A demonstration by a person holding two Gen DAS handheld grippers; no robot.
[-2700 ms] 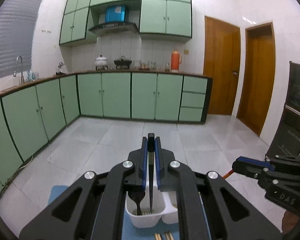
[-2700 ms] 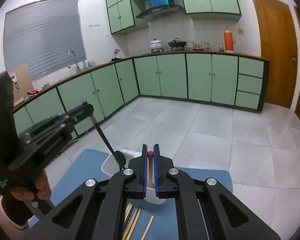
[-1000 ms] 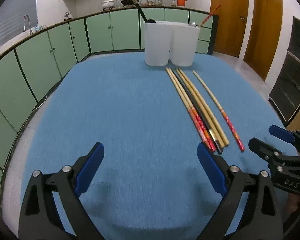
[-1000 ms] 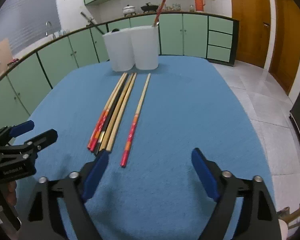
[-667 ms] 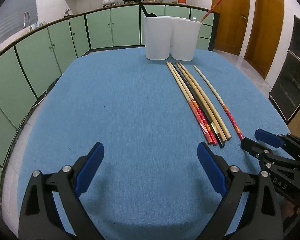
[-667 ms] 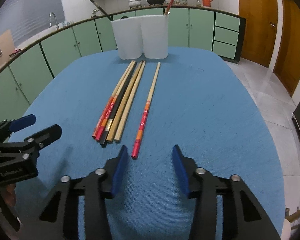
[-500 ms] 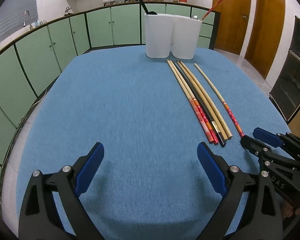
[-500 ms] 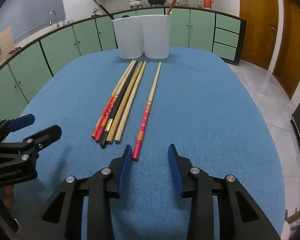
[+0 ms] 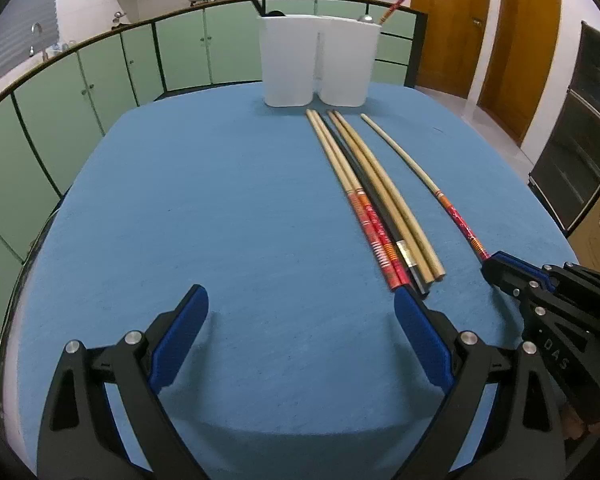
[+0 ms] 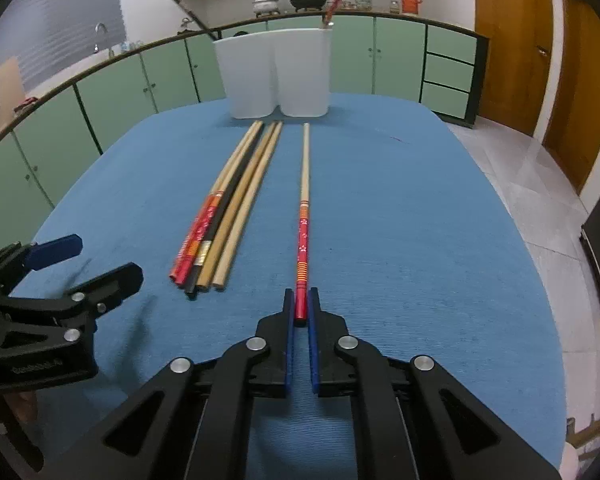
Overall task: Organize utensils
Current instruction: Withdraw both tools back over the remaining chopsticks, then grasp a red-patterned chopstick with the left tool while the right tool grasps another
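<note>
A lone chopstick with a red patterned end [image 10: 303,216] lies on the blue table mat [image 10: 400,220]. My right gripper [image 10: 301,300] is shut on its red near end, low on the mat. Several more chopsticks [image 10: 228,216] lie bundled to its left. A white two-compartment holder [image 10: 274,74] stands at the far edge with a black utensil and a red chopstick in it. My left gripper [image 9: 300,312] is open and empty over the mat, left of the bundle [image 9: 372,200]. The holder [image 9: 320,60] and the right gripper [image 9: 512,276] show in the left wrist view.
The mat's edges drop off to a tiled floor [image 10: 540,168] on the right. Green kitchen cabinets [image 9: 100,76] run behind the table. Wooden doors [image 9: 500,32] stand at the far right.
Both grippers came down from over the holder, open, to the near side of the mat. My right gripper's jaws have since narrowed and shut on the lone chopstick's red end. The left stays open.
</note>
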